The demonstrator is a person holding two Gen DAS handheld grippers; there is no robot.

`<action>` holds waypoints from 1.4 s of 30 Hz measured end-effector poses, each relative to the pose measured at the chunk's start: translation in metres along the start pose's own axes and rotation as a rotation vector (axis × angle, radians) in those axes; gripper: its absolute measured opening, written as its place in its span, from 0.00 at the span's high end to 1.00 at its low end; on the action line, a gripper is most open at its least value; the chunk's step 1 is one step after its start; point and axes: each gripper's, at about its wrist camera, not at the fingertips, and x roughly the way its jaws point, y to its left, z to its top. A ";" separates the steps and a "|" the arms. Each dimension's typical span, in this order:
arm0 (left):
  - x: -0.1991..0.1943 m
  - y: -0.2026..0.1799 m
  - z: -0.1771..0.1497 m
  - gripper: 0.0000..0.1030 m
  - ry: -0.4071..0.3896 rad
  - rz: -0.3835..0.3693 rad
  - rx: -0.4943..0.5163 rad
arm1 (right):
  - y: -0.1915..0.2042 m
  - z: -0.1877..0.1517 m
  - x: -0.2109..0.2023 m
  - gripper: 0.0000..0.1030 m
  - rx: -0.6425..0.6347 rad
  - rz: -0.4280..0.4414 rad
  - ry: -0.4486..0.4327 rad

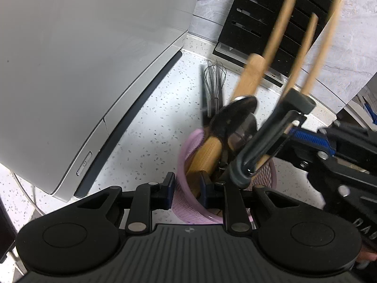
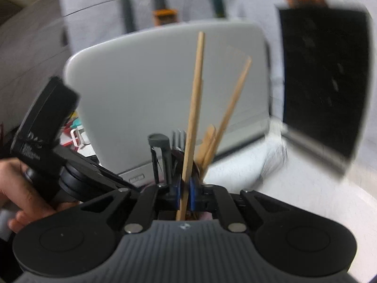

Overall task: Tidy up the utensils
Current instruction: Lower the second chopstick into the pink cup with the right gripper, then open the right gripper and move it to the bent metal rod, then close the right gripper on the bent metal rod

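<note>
Grey appliance [image 1: 77, 66] fills upper left, on the speckled table [image 1: 150, 122]. Pink mesh cup [image 1: 186, 202], lower centre, collects the utensils; left gripper [image 1: 187, 188] fingers clamp its rim to steady it. Right gripper [image 2: 185, 192] fingers pinch a wooden stick [image 2: 195, 108], likely lowering it in.

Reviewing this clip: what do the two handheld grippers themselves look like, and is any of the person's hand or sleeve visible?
Both are matte black plastic: a ribbed grey-black body, two round discs, silver pivot rivets and blue finger pads. The left gripper and right gripper match. White lettering marks the housing. A bare hand shows; no sleeve or cable is visible.
</note>
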 end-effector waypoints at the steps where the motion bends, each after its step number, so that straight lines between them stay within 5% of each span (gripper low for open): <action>1: 0.000 0.000 0.000 0.75 0.000 -0.001 0.000 | 0.002 0.000 0.002 0.96 -0.029 0.003 -0.014; 8: -0.002 -0.005 0.000 0.73 -0.011 0.014 0.011 | -0.012 -0.002 0.022 0.96 0.012 0.030 -0.042; 26: -0.002 -0.002 0.000 0.71 -0.005 0.006 0.006 | -0.026 -0.001 -0.013 0.66 0.045 0.066 0.108; 35: -0.002 -0.001 0.001 0.71 -0.003 0.003 0.003 | -0.049 -0.023 0.017 0.64 0.113 -0.123 0.316; 42: -0.002 -0.001 0.001 0.71 -0.003 0.003 0.003 | -0.028 -0.042 0.040 0.65 0.062 -0.121 0.397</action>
